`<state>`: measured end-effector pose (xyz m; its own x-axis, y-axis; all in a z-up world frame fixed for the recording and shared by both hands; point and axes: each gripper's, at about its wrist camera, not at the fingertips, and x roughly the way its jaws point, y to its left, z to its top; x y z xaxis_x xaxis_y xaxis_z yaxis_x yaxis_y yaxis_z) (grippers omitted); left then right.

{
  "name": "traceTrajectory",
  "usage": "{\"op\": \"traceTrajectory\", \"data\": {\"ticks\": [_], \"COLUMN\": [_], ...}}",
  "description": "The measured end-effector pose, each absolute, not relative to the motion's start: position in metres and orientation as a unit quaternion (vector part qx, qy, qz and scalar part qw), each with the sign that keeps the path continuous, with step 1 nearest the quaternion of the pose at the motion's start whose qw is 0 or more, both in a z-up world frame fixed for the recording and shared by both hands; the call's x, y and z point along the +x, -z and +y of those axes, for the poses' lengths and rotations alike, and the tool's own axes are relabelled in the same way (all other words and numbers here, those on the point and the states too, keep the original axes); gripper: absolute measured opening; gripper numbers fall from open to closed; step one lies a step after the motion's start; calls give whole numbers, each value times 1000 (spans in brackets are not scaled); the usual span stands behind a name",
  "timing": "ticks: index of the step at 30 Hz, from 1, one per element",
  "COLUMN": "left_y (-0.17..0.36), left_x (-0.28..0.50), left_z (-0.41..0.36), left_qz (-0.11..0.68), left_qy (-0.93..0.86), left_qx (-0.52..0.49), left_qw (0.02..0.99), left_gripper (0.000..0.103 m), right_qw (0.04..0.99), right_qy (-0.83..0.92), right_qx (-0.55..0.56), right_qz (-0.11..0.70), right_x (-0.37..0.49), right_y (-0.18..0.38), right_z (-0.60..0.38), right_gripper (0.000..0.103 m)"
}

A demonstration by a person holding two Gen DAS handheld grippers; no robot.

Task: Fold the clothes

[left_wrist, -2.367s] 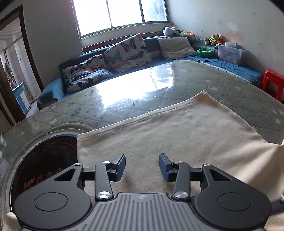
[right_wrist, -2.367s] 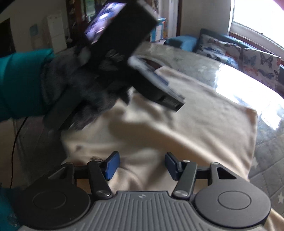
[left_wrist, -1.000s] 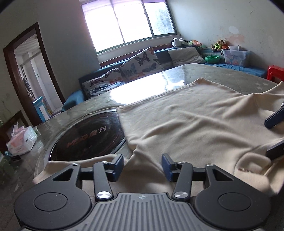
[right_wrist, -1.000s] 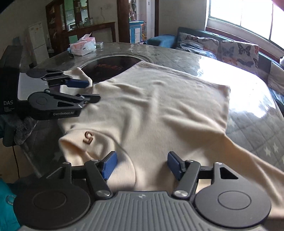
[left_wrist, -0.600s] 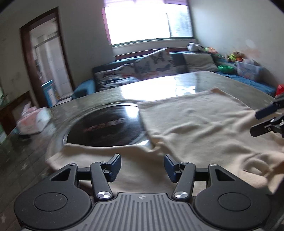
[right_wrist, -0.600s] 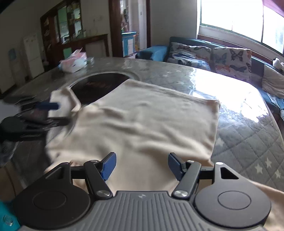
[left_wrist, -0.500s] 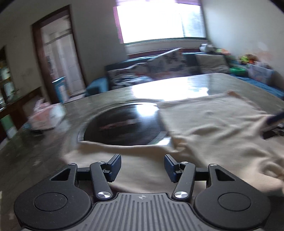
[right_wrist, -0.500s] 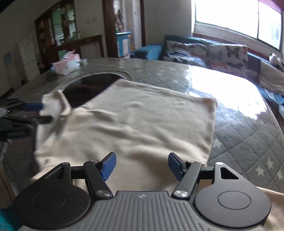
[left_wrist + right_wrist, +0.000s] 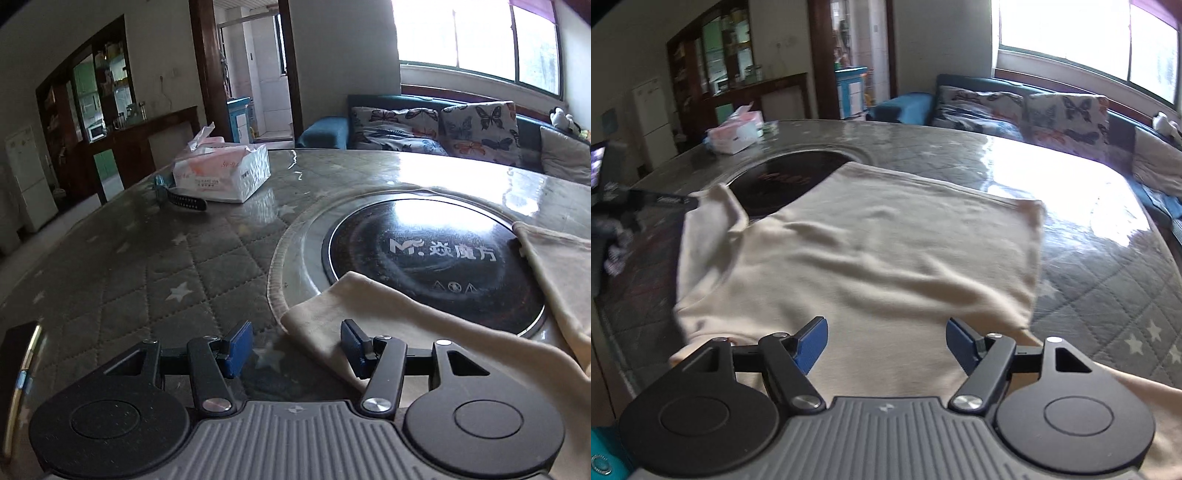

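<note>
A cream long-sleeved top lies spread flat on the round table. In the left wrist view its left sleeve runs across the black hotplate edge, and the cuff end lies between my fingers. My left gripper is open around that cuff, low over the table. My right gripper is open and empty above the top's near part. The left gripper shows dimly at the sleeve end in the right wrist view.
A black round hotplate is set in the quilted grey table cover. A tissue pack and a black strap lie at the far left. A dark phone lies at the near left edge. A sofa with butterfly cushions stands behind.
My left gripper has swung left along the sleeve to its cuff end. My right gripper has pulled back and turned a little; the top now lies flatter.
</note>
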<state>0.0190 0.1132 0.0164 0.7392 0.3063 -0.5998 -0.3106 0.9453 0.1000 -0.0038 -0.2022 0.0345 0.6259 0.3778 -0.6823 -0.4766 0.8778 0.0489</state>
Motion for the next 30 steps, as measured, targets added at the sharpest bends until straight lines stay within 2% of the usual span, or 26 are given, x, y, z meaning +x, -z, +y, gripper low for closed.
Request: {"op": "traceTrajectory", "data": {"ticks": [2, 4, 7, 13, 20, 24, 30], "left_y": [-14, -14, -14, -29, -17, -19, -33], "left_x": [23, 22, 18, -22, -31, -30, -33], "left_z": [119, 118, 119, 126, 132, 128, 113], "left_qz": [323, 319, 315, 285, 316, 314, 297], "left_qy": [-167, -163, -165, -208, -212, -212, -203], "left_qx": [-10, -9, -15, -29, -35, -30, -23], "left_qw": [931, 933, 935, 935, 924, 925, 933], "left_gripper": [41, 16, 6, 5, 5, 11, 33], "right_qw": [897, 895, 893, 890, 879, 874, 871], "right_qy": [-246, -255, -261, -272, -291, -300, -309], "right_qx": [-70, -72, -75, -68, -98, -99, -93], "right_qz": [361, 358, 358, 360, 365, 368, 369], "right_x": [-7, -9, -9, -10, -21, -34, -49], "right_y": [-35, -36, -35, -33, -23, -26, -32], "right_z": [-196, -189, -183, -176, -161, -163, -167], "right_gripper": [73, 73, 73, 73, 74, 74, 74]}}
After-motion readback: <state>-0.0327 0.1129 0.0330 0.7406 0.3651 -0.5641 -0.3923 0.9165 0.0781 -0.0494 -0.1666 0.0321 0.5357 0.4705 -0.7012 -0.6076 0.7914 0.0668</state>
